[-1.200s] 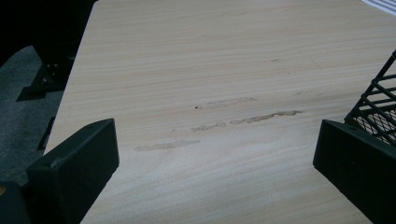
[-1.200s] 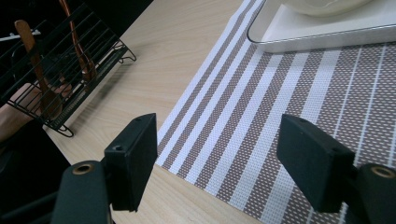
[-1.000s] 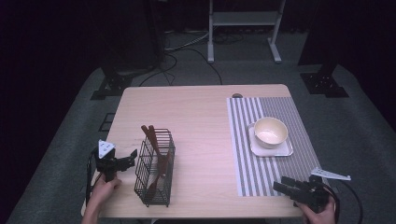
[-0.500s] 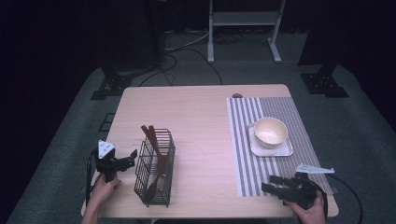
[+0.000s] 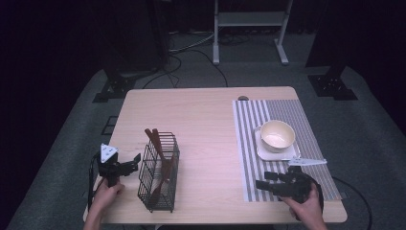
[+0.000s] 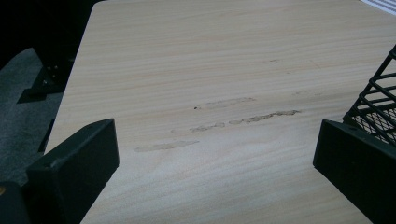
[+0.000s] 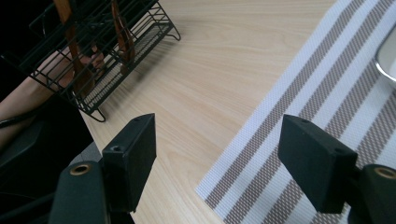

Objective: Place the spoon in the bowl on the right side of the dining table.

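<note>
A black wire basket (image 5: 159, 172) of thin square mesh holds brown wooden utensils (image 5: 155, 143) on the pale wood-grain table (image 5: 206, 120). Just left of it, the left gripper (image 5: 134, 163) gapes empty; well right, over the woven striped placemat (image 5: 249, 120), the right gripper (image 5: 262, 184) spreads wide. Dark carpet surrounds.

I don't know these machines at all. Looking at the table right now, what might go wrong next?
The left claw is open right beside the wire basket; a push could tip it, since the tall wooden utensils lean inside it. The right claw hovers open over the edge of the striped placemat; catching that edge might drag the mat and shift the bowl on its plate.
</note>
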Demonstrator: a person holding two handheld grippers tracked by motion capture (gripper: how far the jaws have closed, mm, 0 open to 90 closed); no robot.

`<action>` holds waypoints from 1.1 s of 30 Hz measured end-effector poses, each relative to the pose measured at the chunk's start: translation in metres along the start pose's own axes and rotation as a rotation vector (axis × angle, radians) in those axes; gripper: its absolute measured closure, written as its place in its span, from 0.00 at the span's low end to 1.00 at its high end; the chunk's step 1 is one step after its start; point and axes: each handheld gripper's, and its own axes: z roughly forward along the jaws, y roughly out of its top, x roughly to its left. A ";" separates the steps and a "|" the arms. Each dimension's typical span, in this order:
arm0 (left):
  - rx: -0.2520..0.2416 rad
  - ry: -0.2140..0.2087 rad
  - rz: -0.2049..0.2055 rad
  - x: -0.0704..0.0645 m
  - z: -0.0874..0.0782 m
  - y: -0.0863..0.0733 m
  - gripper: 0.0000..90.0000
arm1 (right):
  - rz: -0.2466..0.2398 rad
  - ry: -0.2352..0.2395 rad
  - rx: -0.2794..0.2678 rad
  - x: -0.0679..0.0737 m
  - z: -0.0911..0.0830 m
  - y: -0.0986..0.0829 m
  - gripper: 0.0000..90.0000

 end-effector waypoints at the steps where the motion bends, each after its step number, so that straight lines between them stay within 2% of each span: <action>1: 0.000 -0.001 0.001 0.000 0.000 0.000 0.00 | 0.000 0.000 0.000 0.000 0.000 0.000 0.30; 11: 0.003 -0.004 0.003 0.000 0.000 0.000 0.00 | -0.008 0.032 0.027 0.012 0.010 0.017 0.29; 20: 0.005 0.000 0.009 -0.001 0.000 0.000 0.00 | -0.046 0.059 0.031 0.027 0.017 0.034 0.29; 33: 0.003 0.001 0.006 0.000 0.000 0.000 0.00 | -0.078 0.087 0.064 0.046 0.031 0.055 0.29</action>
